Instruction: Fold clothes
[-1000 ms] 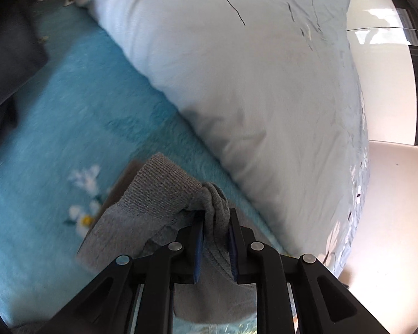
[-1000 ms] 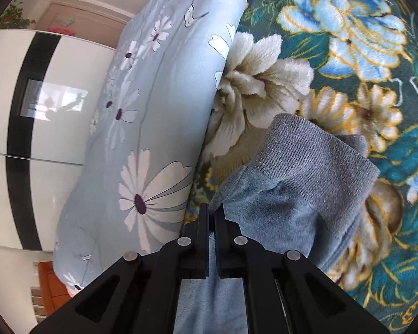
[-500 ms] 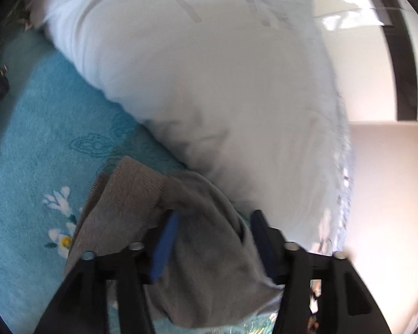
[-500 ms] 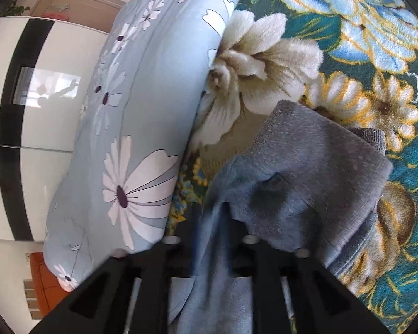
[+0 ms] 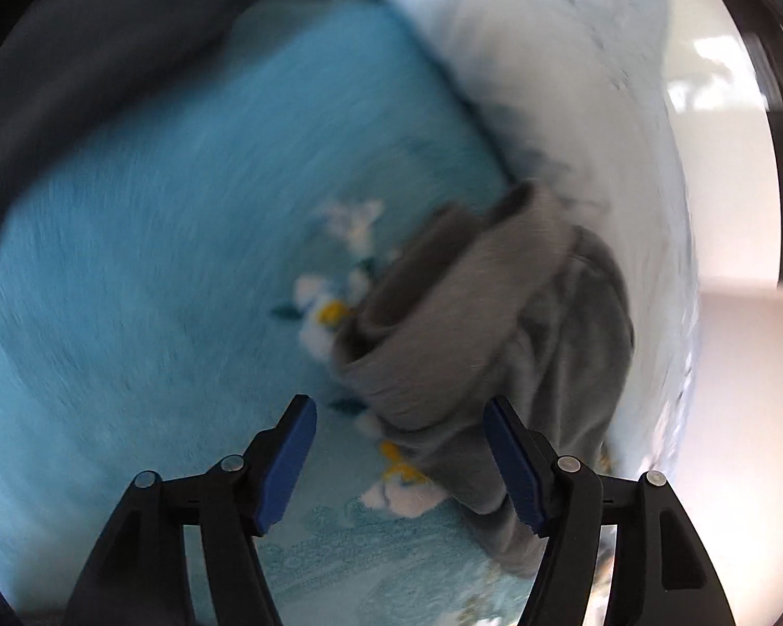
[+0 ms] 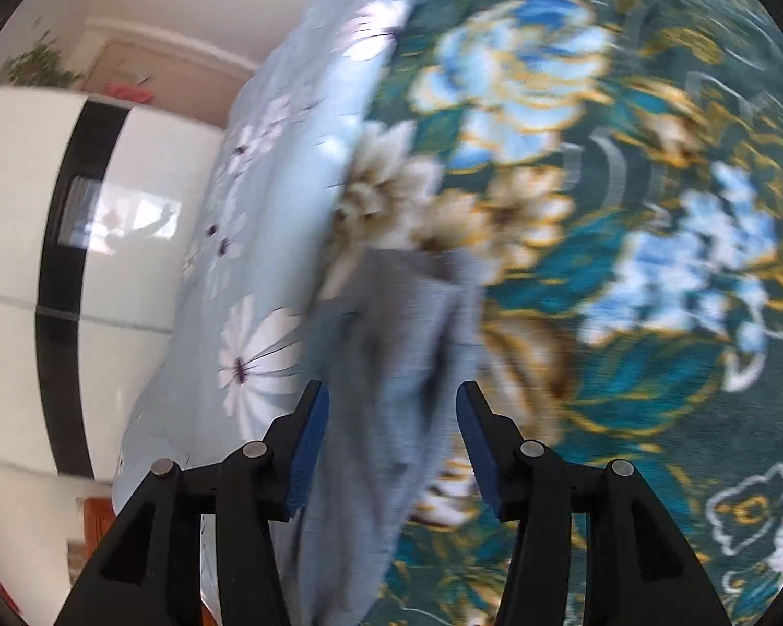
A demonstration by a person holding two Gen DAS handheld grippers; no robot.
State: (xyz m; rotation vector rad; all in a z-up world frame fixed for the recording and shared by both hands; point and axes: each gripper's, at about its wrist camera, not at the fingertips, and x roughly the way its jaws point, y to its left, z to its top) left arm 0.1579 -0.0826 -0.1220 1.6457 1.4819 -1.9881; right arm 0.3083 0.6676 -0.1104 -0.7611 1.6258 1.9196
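A grey garment [image 5: 496,344] lies bunched on the turquoise blanket [image 5: 182,261], against a pale blue pillow [image 5: 574,78]. My left gripper [image 5: 399,456] hangs just in front of it, jaws opening, its blue pads clear of the cloth. In the right wrist view the same grey garment [image 6: 391,391] lies on a dark green floral blanket [image 6: 626,261]. My right gripper [image 6: 391,443] is above it, jaws opening, the cloth seen between the pads with no pad pressing on it. Both views are blurred by motion.
A flower-print pale blue pillow [image 6: 266,271] lies left of the garment in the right wrist view. Behind it stands a white wardrobe with a black stripe [image 6: 62,271]. Dark fabric [image 5: 78,52] borders the turquoise blanket at the upper left.
Both grippers were shut on the grey garment, then let it go and pulled back from it. The garment now lies loose on the blankets, farther from the fingertips.
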